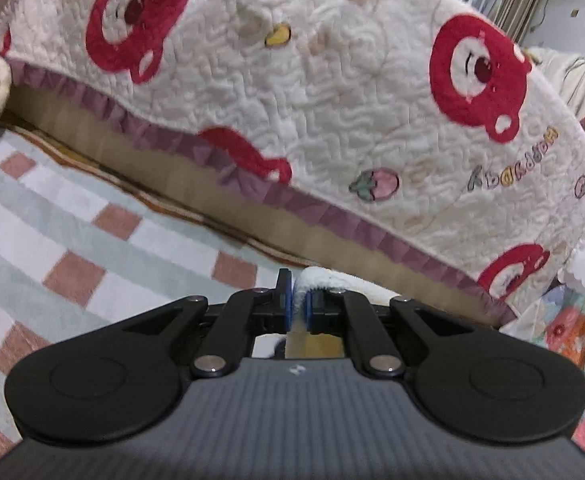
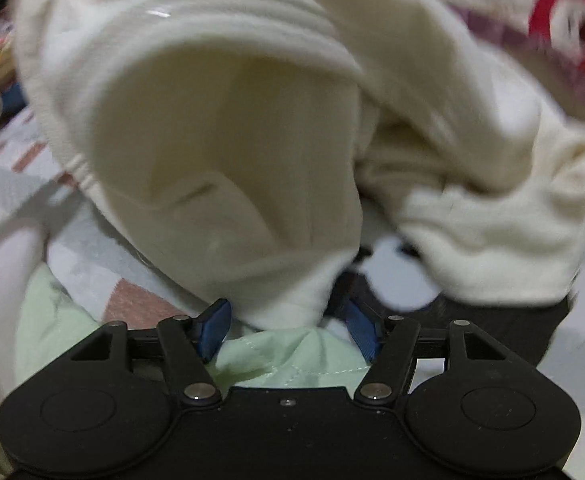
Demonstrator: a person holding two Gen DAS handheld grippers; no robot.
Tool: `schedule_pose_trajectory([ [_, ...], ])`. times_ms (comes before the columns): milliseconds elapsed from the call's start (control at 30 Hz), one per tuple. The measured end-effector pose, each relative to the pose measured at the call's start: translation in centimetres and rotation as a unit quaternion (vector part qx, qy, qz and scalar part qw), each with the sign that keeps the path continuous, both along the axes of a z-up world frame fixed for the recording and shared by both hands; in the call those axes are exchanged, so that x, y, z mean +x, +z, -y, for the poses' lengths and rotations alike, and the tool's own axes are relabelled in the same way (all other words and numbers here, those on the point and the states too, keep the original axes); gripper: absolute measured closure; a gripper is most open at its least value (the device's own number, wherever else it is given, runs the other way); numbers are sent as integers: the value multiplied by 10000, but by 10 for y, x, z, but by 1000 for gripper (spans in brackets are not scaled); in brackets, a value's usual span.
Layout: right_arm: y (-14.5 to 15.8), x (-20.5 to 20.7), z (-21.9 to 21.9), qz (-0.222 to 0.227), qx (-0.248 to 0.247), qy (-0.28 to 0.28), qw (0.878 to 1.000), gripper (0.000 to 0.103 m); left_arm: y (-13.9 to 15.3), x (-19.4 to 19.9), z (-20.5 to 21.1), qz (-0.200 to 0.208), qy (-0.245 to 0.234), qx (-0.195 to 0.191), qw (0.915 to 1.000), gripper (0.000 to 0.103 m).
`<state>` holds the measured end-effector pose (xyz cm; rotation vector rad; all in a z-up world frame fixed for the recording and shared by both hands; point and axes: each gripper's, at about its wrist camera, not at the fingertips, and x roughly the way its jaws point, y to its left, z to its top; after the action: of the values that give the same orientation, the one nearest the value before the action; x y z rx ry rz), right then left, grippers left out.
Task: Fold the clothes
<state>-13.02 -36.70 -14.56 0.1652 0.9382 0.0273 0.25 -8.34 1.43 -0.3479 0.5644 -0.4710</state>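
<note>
The left gripper [image 1: 298,308] is clamped on a thin pinch of cream-white fleecy garment [image 1: 324,276], the blue pads pressed together with only a nub of pile showing between and above them. In the right wrist view the same soft cream garment [image 2: 220,128] hangs in a hollow, hood-like billow above the bed, one corner dipping between the blue fingers [image 2: 212,330] of the right gripper [image 2: 288,330], whose jaws stand apart. The view is blurred, but the pads do not seem to press on the fabric.

To do this step well, the right gripper should close on that corner at the hem rather than mid-panel, then both should draw the cloth taut before laying it flat; fleece is thick and springy and will bunch if dropped slack.

Below lies a checked sheet of pale blue, white and terracotta squares [image 1: 72,216]; behind it, a quilted cream bedcover with red bear faces and a mauve ruffled edge [image 1: 332,92]. A pale green stitched cloth [image 2: 292,356] sits just under the right gripper.
</note>
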Motion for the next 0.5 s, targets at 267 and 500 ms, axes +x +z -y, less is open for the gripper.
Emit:
schedule_pose_trajectory([
  [267, -1, 21, 38, 211, 1379, -850, 9866, 31, -21, 7, -3, -74, 243, 123, 9996, 97],
  [500, 42, 6, 79, 784, 2057, -1260, 9673, 83, -32, 9, -8, -146, 409, 378, 9983, 97],
])
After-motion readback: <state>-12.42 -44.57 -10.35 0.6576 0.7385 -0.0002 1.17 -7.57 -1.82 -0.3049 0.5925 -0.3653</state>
